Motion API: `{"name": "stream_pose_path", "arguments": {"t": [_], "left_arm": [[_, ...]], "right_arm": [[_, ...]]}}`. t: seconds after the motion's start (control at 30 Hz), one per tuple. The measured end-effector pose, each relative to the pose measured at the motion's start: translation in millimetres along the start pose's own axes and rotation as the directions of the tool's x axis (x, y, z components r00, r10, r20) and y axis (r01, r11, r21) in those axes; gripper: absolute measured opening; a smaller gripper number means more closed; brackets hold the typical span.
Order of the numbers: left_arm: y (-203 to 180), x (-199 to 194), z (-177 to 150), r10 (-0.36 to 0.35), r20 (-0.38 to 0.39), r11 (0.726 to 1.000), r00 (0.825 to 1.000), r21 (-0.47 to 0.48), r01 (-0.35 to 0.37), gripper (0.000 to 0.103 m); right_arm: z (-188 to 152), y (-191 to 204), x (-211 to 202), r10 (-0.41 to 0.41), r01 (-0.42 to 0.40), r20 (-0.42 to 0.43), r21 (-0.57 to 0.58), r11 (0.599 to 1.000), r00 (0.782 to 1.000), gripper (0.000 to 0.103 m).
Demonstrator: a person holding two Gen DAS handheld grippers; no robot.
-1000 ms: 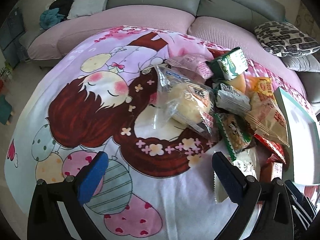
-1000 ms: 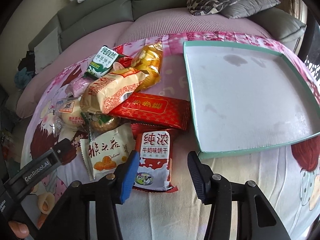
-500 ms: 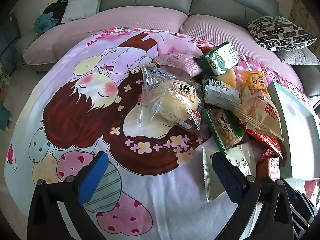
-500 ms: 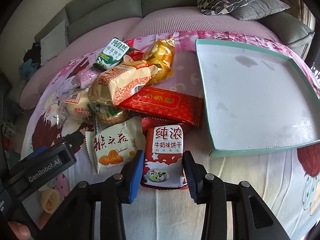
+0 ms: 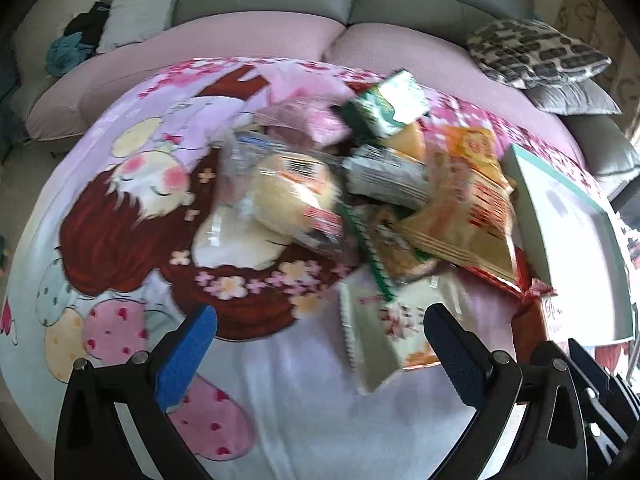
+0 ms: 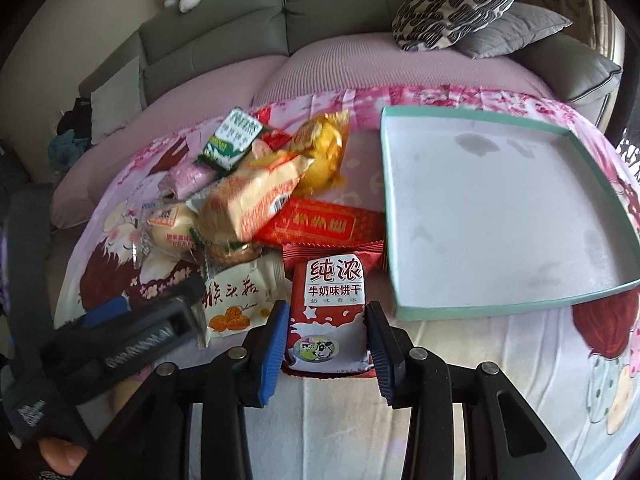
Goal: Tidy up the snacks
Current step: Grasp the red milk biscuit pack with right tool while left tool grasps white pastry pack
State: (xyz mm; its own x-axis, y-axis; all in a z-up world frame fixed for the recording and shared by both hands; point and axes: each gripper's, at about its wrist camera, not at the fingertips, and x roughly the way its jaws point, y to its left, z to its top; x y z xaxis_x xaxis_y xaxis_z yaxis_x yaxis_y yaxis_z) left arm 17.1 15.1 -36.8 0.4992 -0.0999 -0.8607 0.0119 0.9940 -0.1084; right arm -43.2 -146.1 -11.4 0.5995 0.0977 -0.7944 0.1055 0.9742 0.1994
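Note:
A pile of snack packs lies on a cartoon-print cloth. In the right wrist view my right gripper (image 6: 326,330) straddles the near end of a red-and-white milk biscuit pack (image 6: 329,312), one pad at each side edge; whether it grips is unclear. An empty white tray with a green rim (image 6: 516,300) lies to its right. A white walnut-picture pack (image 6: 236,300) lies to its left. My left gripper (image 5: 320,344) is open and empty above the cloth, with the white pack (image 5: 384,332) near its right finger. The left gripper also shows in the right wrist view (image 6: 132,332).
Other packs in the pile: a bun in clear wrap (image 5: 288,204), a green-and-white pack (image 6: 234,142), a long red pack (image 6: 320,224), a yellow bag (image 6: 320,152). A grey sofa with cushions (image 6: 456,0) curves behind the table.
My right gripper has advanced onto the milk biscuit pack and narrowed around it. My left gripper has shifted right toward the pile, staying open.

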Motion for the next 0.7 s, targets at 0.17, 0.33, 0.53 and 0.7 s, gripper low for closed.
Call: {"name": "stream_pose_path", "arguments": {"t": [0.17,0.33,0.53,0.7], "left_arm": [[-21,8,-2,-0.029,-0.030,0.999,0.999,0.045,0.030,0.103],[-44,16,-5,-0.019,-0.050,0.994,0.999,0.108,0.024,0.102],[-59,22,-10,0.001,-0.065,0.989,0.998,0.148,0.009,0.091],[-63,19,-14,-0.003,-0.057,0.985,0.998,0.171,0.013,0.082]], "right_arm": [[3,-11,-6,0.003,-0.004,0.015,0.027,1.000,1.000,0.041],[6,-18,-11,0.002,-0.003,0.028,0.042,0.999,1.000,0.041],[7,-31,-14,-0.006,0.004,0.035,0.073,0.997,0.999,0.041],[8,-35,-15,-0.001,-0.002,0.037,0.085,0.996,0.999,0.041]]}}
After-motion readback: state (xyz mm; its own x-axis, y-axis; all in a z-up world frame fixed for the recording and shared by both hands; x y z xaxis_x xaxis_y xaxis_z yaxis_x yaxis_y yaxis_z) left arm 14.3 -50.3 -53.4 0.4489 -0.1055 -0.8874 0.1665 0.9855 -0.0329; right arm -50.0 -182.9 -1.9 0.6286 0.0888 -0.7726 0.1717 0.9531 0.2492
